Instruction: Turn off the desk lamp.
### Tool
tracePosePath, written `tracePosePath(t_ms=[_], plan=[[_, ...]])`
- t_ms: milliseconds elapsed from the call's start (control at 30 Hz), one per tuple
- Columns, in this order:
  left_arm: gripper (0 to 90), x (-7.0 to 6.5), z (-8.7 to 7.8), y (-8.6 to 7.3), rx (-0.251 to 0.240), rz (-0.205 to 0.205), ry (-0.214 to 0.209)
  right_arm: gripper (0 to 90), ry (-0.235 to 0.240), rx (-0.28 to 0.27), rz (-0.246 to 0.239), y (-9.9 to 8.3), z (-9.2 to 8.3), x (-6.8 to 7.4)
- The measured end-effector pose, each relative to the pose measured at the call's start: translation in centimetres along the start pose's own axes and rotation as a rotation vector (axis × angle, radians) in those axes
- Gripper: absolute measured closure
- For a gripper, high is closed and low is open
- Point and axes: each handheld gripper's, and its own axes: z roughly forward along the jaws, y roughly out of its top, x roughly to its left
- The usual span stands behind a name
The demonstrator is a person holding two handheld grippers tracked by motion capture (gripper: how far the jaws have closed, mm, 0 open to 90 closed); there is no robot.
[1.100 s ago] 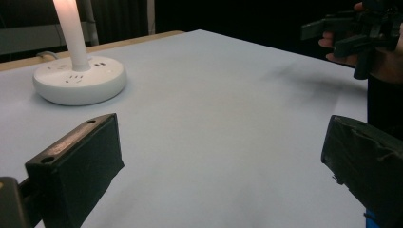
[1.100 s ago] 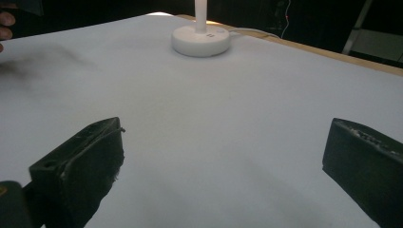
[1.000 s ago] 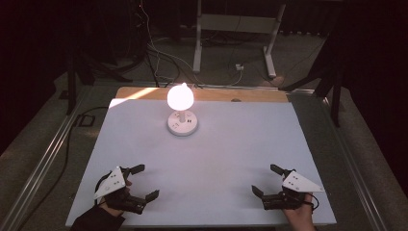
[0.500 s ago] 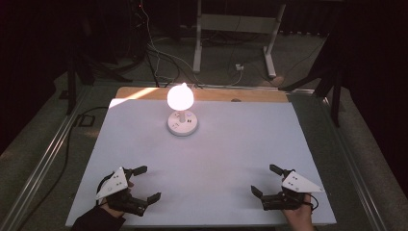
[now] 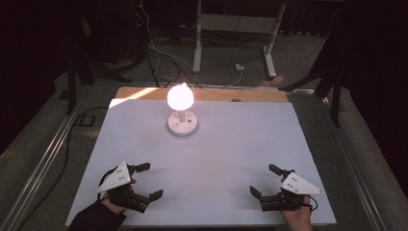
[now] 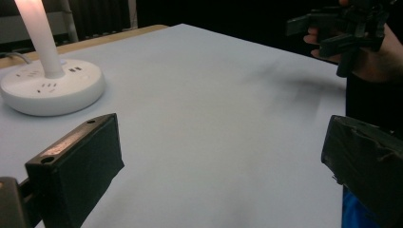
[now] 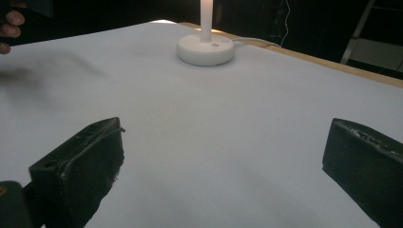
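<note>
White-topped table (image 5: 216,159), lit lamp (image 5: 181,113) on round, apparently socketed base

Round white plastic lamp base (image 5: 182,123) w/ glowing white bulb (image 5: 180,96). Pale lavender-white table sheet (image 5: 231,144), tan wood edge. Black grippers, grey plates.

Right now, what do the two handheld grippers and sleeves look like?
Both the left gripper and the right gripper are black, two-jawed, each topped by a pale grey three-cornered plate. Jaw pads are blocky and matte black. A dark sleeve covers the left forearm.
</note>
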Motion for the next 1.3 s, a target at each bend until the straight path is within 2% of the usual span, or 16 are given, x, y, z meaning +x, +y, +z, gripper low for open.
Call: tracePosePath(t_ms=[300, 700, 1000, 1300], plan=[[0.5, 0.6, 0.7, 2.0, 0.009, 0.012, -0.003, 0.0, 0.002, 0.000, 0.005, 0.0, 0.0, -0.1], [0.5, 1.9, 2.3, 4.5, 0.016, 0.022, 0.020, 0.0, 0.001, -0.004, 0.008, 0.0, 0.0, -0.1], [0.5, 3.0, 3.9, 5.4, 0.020, 0.016, 0.053, 0.0, 0.003, -0.004, 0.007, 0.0, 0.0, -0.1], [0.5, 4.0, 6.0, 6.1, 0.022, 0.008, 0.123, 0.0, 0.002, -0.003, 0.008, 0.0, 0.0, -0.1]])
